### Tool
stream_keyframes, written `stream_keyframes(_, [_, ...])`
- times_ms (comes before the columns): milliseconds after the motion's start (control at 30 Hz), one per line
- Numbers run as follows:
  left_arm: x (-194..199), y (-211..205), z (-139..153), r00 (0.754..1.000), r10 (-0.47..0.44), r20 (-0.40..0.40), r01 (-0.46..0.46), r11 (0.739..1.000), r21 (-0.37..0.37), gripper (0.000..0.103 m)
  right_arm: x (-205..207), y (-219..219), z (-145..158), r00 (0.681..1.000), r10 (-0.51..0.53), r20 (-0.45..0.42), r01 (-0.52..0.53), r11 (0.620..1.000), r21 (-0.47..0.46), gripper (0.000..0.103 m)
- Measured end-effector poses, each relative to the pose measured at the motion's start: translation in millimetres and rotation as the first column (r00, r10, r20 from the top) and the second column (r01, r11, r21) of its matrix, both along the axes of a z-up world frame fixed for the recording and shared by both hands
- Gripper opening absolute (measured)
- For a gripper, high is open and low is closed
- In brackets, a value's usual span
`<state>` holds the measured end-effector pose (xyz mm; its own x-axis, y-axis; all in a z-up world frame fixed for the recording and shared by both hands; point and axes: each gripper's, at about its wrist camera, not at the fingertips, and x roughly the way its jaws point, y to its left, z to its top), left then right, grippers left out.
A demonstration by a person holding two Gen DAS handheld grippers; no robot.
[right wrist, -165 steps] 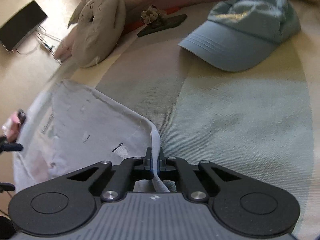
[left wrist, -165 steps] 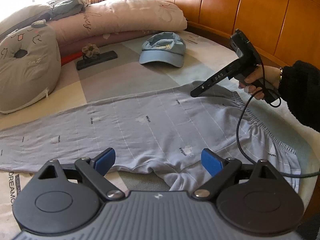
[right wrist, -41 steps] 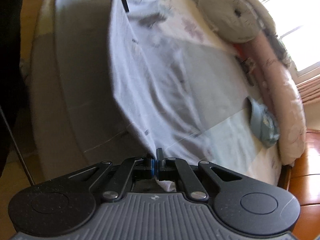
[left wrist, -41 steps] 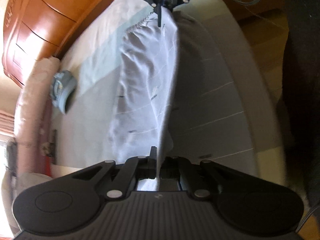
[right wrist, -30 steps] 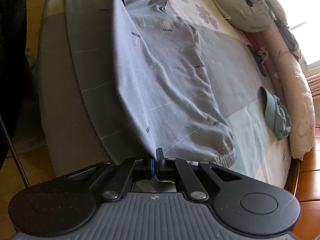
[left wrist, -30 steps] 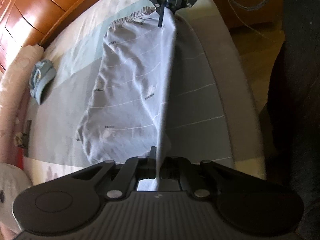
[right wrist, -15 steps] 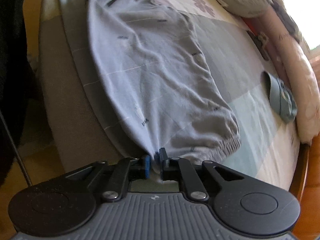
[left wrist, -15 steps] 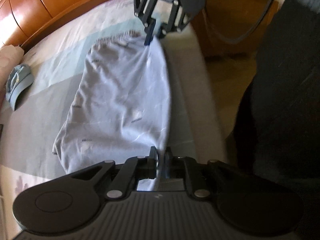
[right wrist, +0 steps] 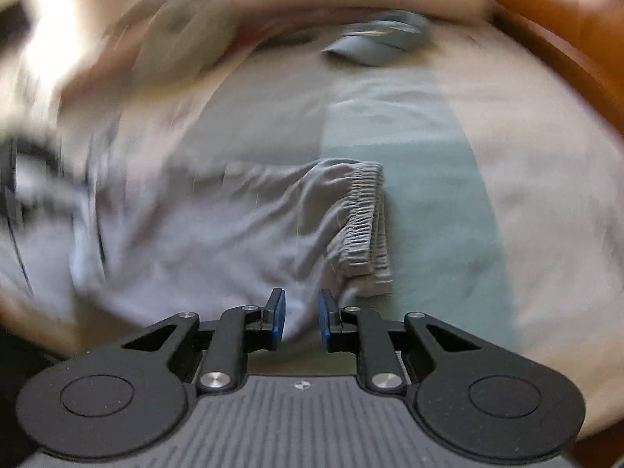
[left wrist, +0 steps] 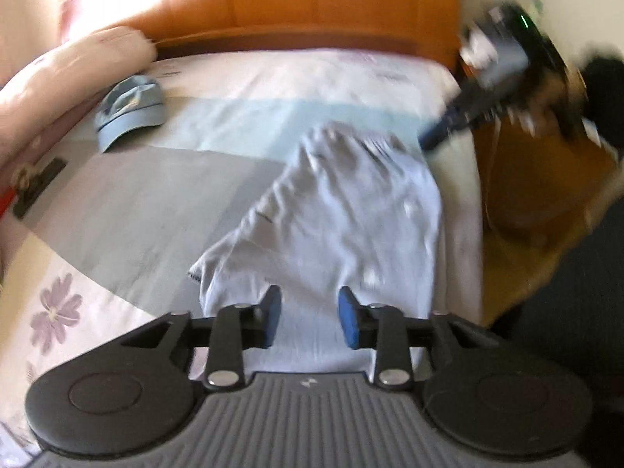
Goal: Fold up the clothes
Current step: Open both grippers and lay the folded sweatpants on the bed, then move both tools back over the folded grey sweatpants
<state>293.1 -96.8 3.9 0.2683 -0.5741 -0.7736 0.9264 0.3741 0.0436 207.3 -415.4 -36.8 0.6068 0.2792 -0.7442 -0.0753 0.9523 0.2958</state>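
Trousers lie folded on bed; thin, limp, light. Left tool and right tool, jaws just opening, empty. Ribbed waistband judged firmest hold.

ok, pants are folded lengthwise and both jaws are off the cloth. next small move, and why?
Probably bring the left gripper down onto the leg end of the grey pants, ready to fold it toward the waistband. Both sets of jaws have just been opening with nothing between them; the right gripper hovers near the waistband, and the pants lie long and narrow on the bed.
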Motion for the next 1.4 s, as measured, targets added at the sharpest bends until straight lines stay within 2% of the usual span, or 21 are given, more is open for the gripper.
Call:
stream_keyframes(100, [5,-5,-12,0.997,0.045,-0.063,-0.048,0.998,-0.042,0.038,-1,-6,-19,0.987,-0.162,-0.013,0.162,0.977,0.138,0.024])
stream_keyframes(200, [10,-7,-30,0.989,0.092,-0.114,-0.098,0.994,-0.047,0.038,-4,-4,-34,0.964,-0.262,-0.053,0.267,0.951,0.155,0.033])
stream_keyframes(333, [13,-4,-46,0.973,0.141,-0.185,-0.152,0.987,-0.048,0.038,-7,-3,-47,0.933,-0.354,-0.063,0.359,0.909,0.213,0.035])
stream_keyframes(367, [12,-4,-47,0.970,0.148,-0.194,-0.161,0.986,-0.052,0.038,-9,-2,-49,0.926,-0.374,-0.053,0.376,0.900,0.219,0.034])
stream_keyframes(467, [12,-7,-48,0.965,0.163,-0.206,-0.179,0.982,-0.060,0.038,-10,-1,-49,0.909,-0.416,-0.030,0.412,0.886,0.210,0.004])
stream_keyframes(500, [11,-8,-47,0.965,0.160,-0.208,-0.176,0.982,-0.062,0.038,-11,-2,-48,0.906,-0.422,-0.023,0.417,0.885,0.206,0.004])
stream_keyframes(600, [7,-11,-47,0.962,0.127,-0.243,-0.151,0.985,-0.082,0.038,-18,-4,-40,0.902,-0.431,0.002,0.424,0.887,0.185,0.004])
stream_keyframes(700, [4,-14,-54,0.955,0.113,-0.273,-0.134,0.989,-0.060,0.038,-19,-9,-35,0.896,-0.445,0.012,0.437,0.886,0.156,0.004])
stream_keyframes(800, [1,-17,-62,0.949,0.104,-0.298,-0.119,0.992,-0.031,0.038,-12,-14,-45,0.902,-0.427,-0.066,0.432,0.888,0.156,0.007])
stream_keyframes(900, [0,-14,-61,0.948,0.108,-0.300,-0.121,0.992,-0.023,0.038,-16,-13,-37,0.909,-0.414,-0.054,0.418,0.898,0.138,0.014])
stream_keyframes(1033, [1,-5,-47,0.958,0.112,-0.263,-0.130,0.990,-0.051,0.038,-23,-14,-6,0.893,-0.448,0.041,0.444,0.892,0.086,0.017])
stream_keyframes(1100, [8,-1,-43,0.955,0.132,-0.265,-0.155,0.986,-0.065,0.038,-20,-7,7,0.909,-0.402,0.110,0.396,0.915,0.076,0.022])
stream_keyframes(1133, [10,0,-45,0.951,0.146,-0.272,-0.168,0.984,-0.059,0.038,-17,-3,12,0.919,-0.370,0.134,0.362,0.929,0.075,0.023])
stream_keyframes(1200, [12,4,-53,0.940,0.173,-0.295,-0.193,0.981,-0.038,0.038,-9,5,8,0.940,-0.315,0.130,0.307,0.948,0.081,0.025])
stream_keyframes(1300, [7,16,-67,0.909,0.201,-0.364,-0.223,0.975,-0.019,0.038,3,25,-10,0.968,-0.239,0.073,0.234,0.970,0.066,0.025])
stream_keyframes(1400, [5,33,-65,0.871,0.230,-0.433,-0.271,0.962,-0.034,0.039,9,40,-24,0.981,-0.195,0.010,0.194,0.978,0.077,0.025])
